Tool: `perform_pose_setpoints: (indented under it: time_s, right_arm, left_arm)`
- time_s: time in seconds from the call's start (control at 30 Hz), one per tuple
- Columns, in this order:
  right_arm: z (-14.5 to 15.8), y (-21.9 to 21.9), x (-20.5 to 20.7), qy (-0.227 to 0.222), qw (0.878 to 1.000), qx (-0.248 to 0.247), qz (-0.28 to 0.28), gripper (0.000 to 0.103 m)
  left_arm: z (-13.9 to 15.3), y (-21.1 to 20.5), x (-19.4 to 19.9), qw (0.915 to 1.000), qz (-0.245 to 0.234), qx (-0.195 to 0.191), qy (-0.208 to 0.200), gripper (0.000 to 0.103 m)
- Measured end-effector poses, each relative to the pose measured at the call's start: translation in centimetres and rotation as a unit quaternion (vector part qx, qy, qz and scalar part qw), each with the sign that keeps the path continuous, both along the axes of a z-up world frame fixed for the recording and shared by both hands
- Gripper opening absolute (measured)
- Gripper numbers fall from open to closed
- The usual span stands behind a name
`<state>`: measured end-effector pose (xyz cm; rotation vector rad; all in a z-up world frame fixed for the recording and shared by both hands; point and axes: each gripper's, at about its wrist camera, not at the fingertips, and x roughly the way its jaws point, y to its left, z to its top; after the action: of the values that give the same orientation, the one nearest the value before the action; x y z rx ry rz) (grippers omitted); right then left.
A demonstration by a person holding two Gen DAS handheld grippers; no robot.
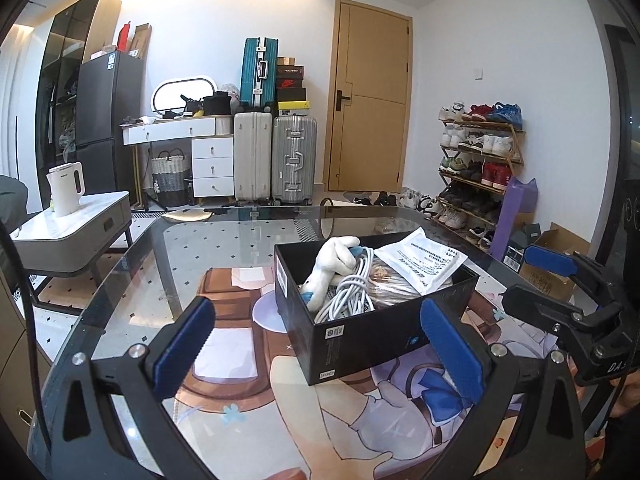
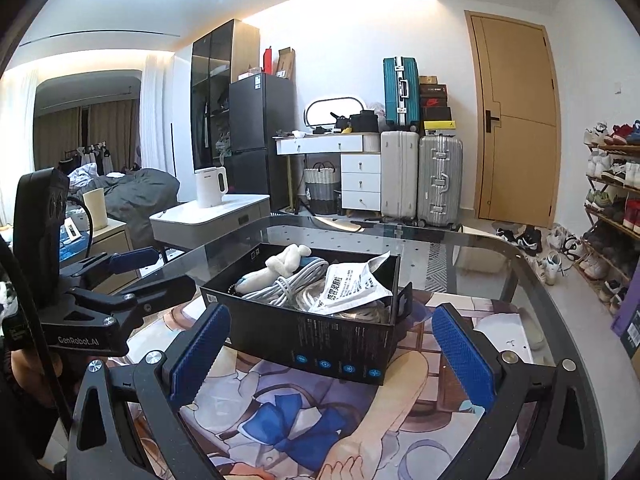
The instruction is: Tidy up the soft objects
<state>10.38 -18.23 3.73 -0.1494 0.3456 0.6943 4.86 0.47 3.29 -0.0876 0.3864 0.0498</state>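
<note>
Sitting on the glass-topped bench (image 1: 132, 276) over an anime-print mat (image 1: 256, 364), an open black cardboard box (image 1: 360, 340) holds the soft things: a white plush toy with a blue patch (image 1: 330, 268) lies at the box's left end, a coiled white cable (image 1: 352, 292) is heaped just beside it, and a flat white printed pouch (image 1: 420, 262) leans across the right end, resting on a clear-wrapped bundle underneath. The left gripper (image 1: 316, 348) hangs just in front of the box with its blue-padded fingers (image 1: 180, 344) spread wide, nothing between them; the box's near corner shows in the gap. The right gripper (image 2: 332, 352) is held the same way on the other side, its fingers (image 2: 466, 354) wide apart and empty, with the box's long printed wall facing it. Each gripper also shows at the edge of the other's view, both off the box. Beyond the bench stand a white electric kettle (image 2: 210, 186) on a low grey side table (image 2: 212, 220) and a row of hard-shell suitcases (image 2: 420, 176).
</note>
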Motion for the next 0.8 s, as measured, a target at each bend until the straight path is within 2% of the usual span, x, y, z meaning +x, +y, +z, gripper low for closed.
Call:
perform_pose_setpoints:
  time_s: [0.8]
  right_arm:
    - [-0.57,-0.1,-0.69,-0.003,1.0,0.014,-0.005,0.102]
  left_arm:
    - [0.14,-0.24,0.17,1.0,0.0,0.006,0.004,0.103]
